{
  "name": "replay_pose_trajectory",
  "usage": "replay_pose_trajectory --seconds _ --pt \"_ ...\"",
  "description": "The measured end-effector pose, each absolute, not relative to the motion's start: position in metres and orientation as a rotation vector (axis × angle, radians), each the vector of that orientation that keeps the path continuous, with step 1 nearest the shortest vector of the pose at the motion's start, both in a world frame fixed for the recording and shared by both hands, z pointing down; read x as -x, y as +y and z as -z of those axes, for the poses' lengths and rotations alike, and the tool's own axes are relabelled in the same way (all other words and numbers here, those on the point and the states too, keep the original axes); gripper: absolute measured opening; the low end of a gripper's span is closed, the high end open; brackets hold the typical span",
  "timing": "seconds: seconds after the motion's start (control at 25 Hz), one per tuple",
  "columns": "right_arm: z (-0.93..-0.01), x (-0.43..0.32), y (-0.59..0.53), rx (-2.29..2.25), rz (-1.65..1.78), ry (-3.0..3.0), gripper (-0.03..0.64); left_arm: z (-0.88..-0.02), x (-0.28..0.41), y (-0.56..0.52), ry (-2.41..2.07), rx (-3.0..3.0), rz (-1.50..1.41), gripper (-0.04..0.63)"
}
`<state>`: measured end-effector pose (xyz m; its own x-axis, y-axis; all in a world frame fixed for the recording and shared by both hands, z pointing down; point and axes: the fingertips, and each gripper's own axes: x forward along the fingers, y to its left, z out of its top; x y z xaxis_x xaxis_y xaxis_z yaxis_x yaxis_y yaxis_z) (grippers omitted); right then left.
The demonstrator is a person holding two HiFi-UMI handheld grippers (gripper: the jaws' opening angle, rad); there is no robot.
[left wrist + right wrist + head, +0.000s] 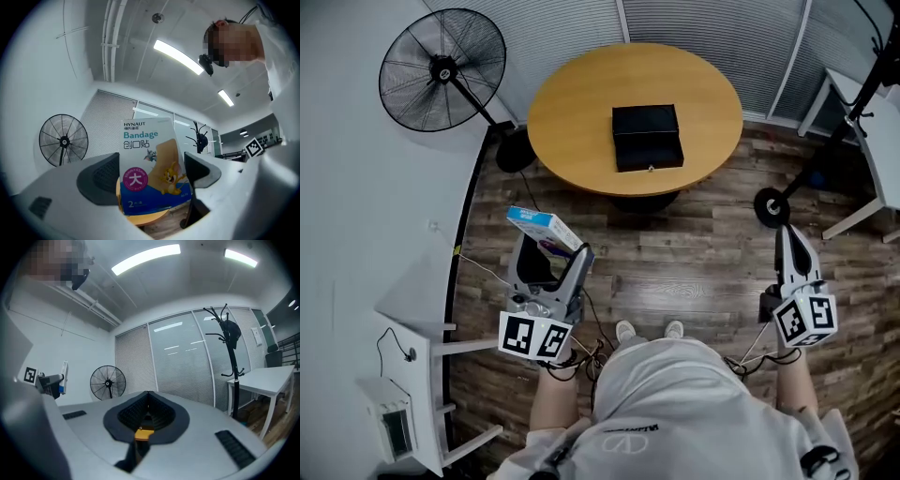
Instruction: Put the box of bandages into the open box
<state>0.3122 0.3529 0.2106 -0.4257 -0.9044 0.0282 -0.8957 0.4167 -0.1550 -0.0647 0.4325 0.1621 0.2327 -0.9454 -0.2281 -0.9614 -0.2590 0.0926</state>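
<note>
The box of bandages [540, 225], white and blue with a cartoon print, is held flat-side up in my left gripper [551, 251] at waist height, well short of the table. In the left gripper view the box of bandages [149, 164] stands upright between the wide-set jaws, and both pads [101, 179] press its sides. The open black box [647, 137] lies on the round wooden table [572, 112] ahead. My right gripper [787, 238] hangs at my right side; in its own view the right gripper [147, 409] is shut with nothing in it.
A standing fan [442, 68] is left of the table. A white desk [879, 141] and a coat stand [228, 357] are to the right. A white shelf unit [403, 375] stands by the wall at my left. Wooden floor [694, 262] lies between me and the table.
</note>
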Motion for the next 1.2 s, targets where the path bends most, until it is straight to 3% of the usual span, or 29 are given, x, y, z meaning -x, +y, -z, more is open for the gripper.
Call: replay_pose_trajectory --seconds 0.44,1.2 --pt "-0.227 -0.317 0.336 1.591 0.252 2.667 0.017 -0.182 0.039 0.425 1.913 2.424 -0.341 0.434" --pt "-0.232 -0.226 0.226 1.687 0.237 2.665 0.017 -0.199 0.114 0.28 1.803 2.554 -0.363 0.433"
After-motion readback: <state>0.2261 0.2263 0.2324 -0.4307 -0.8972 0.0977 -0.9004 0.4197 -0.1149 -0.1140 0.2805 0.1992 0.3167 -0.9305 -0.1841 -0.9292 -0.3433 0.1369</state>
